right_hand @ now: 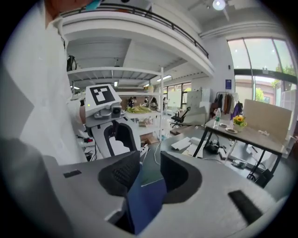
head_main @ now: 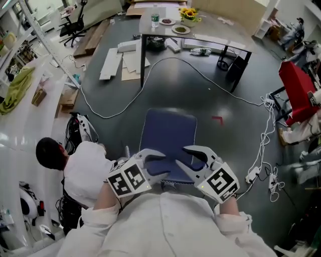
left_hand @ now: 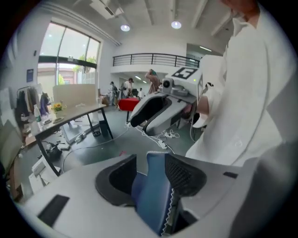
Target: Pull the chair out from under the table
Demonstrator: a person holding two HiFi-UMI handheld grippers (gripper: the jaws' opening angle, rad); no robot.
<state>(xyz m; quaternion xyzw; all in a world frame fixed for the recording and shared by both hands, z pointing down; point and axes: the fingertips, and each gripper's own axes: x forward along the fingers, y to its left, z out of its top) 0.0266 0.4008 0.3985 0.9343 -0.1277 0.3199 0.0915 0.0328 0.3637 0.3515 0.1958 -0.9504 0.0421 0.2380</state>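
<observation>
**Chair clear of table, both grippers on its back**

Head view: the chair (head_main: 168, 133) stood well away from the table (head_main: 210, 30), out on open floor on the table's near side, between it and me. No part of the chair sat under the tabletop. The blue back faced up at the camera.

Left gripper (head_main: 163, 163): it was on the chair edge farthest from the table. In the left gripper view the blue back panel (left_hand: 151, 190) filled the space between the jaws, with its stitched edge hard against one pad. I logged it as clamped on the chair.

Right gripper (head_main: 183, 158): it was just beside the left one on the same edge, also on the side away from the table. In the right gripper view the blue panel (right_hand: 144, 200) ran from one pad to the other, so the jaws were closed on the chair.

Around the table: a cable (head_main: 200, 75) curved over the floor from the table's legs toward the chair. Flat boards (head_main: 113, 62) lay on the floor at the table's left end. Flowers (head_main: 189, 14) and a bottle (head_main: 155, 19) stood on the tabletop. A person in white (head_main: 83, 173) crouched farther from the table than the chair, off to the chair's left.
</observation>
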